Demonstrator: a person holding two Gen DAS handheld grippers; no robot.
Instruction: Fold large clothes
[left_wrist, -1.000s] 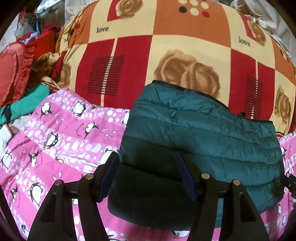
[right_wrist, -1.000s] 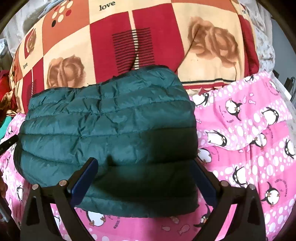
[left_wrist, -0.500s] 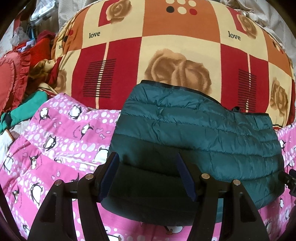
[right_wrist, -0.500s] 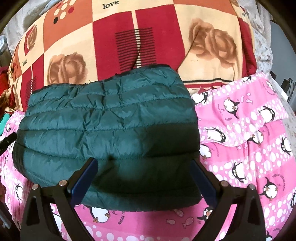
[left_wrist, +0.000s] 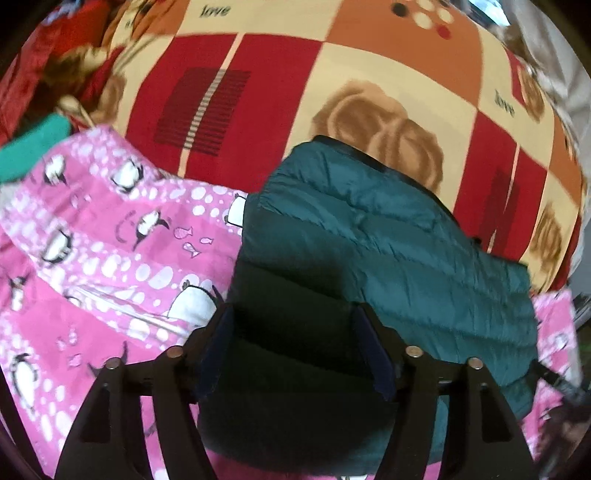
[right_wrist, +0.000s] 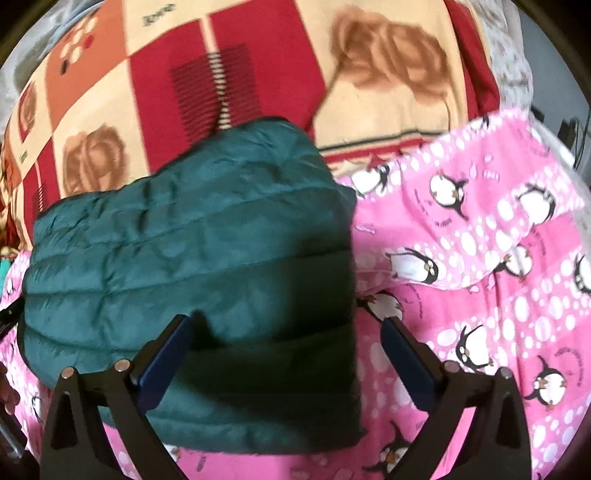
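Observation:
A dark green quilted jacket (left_wrist: 369, 240) lies folded into a flat block on a pink penguin-print sheet (left_wrist: 110, 240). My left gripper (left_wrist: 295, 317) hovers over the jacket's near left part. Its jaws are opening, the blue pads stand apart, and the jacket lies under them unpinched. In the right wrist view the same jacket (right_wrist: 184, 240) fills the left and middle. My right gripper (right_wrist: 286, 325) is open wide above the jacket's near right corner, its right finger over the pink sheet (right_wrist: 480, 258). Both views are motion-blurred.
A red, orange and cream blanket with roses (left_wrist: 277, 92) bulges behind the jacket, also seen in the right wrist view (right_wrist: 147, 74). A teal cloth (left_wrist: 29, 144) and red fabric (left_wrist: 22, 66) are piled at the far left.
Both grippers have moved and dipped, and the views are now blurred. In the left view the jacket has slid right and the left jaws stand slightly wider. The right jaws stay wide.

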